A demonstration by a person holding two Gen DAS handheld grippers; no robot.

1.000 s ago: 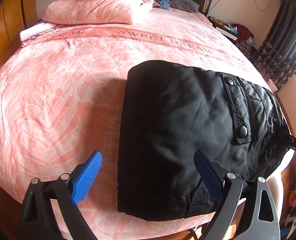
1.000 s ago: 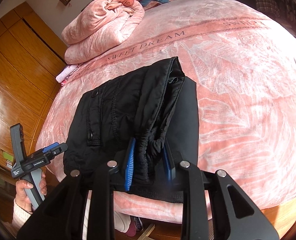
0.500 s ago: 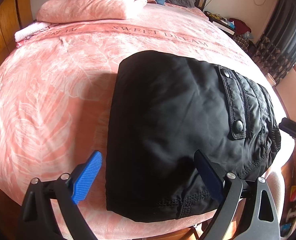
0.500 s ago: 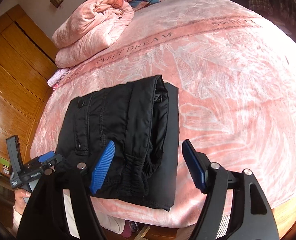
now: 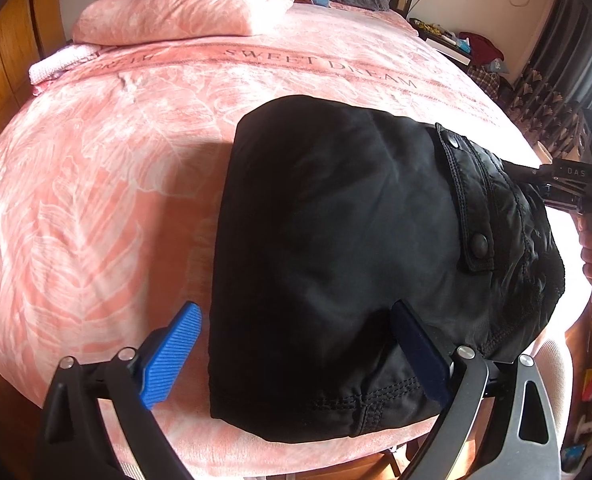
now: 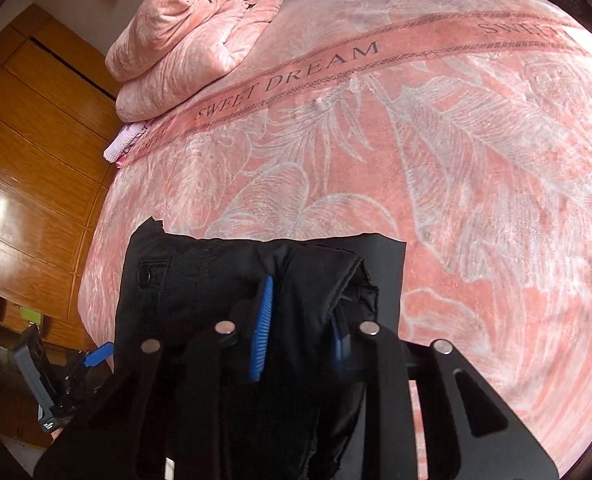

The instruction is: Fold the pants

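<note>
A pink bedspread point(image 5: 108, 184) fills the space ahead of both tools, with a rolled pink quilt point(image 6: 192, 28) far beyond their tips. On it, close to the near edge, lies the pair of black pants point(image 5: 335, 240), already folded into a thick bundle.

From the left gripper point(image 5: 292, 344), the bundle sits directly ahead, between and beyond its blue pads, which stand wide apart and hold nothing; the right-hand pad lies over the cloth, though whether it touches is not clear. The bundle's long axis runs across this tool's line of sight, from the smooth folded edge near the left pad out to the snap-buttoned pocket flap point(image 5: 467, 204) and gathered waistband on the far right.

The right gripper point(image 6: 299, 340) meets that waistband end head-on, its pads drawn close and clamped on a ridge of the layered fabric. So the right hand is the nearer and already has purchase; any next pull or shift likely runs along the bundle's length, toward or away from the left tool.
</note>
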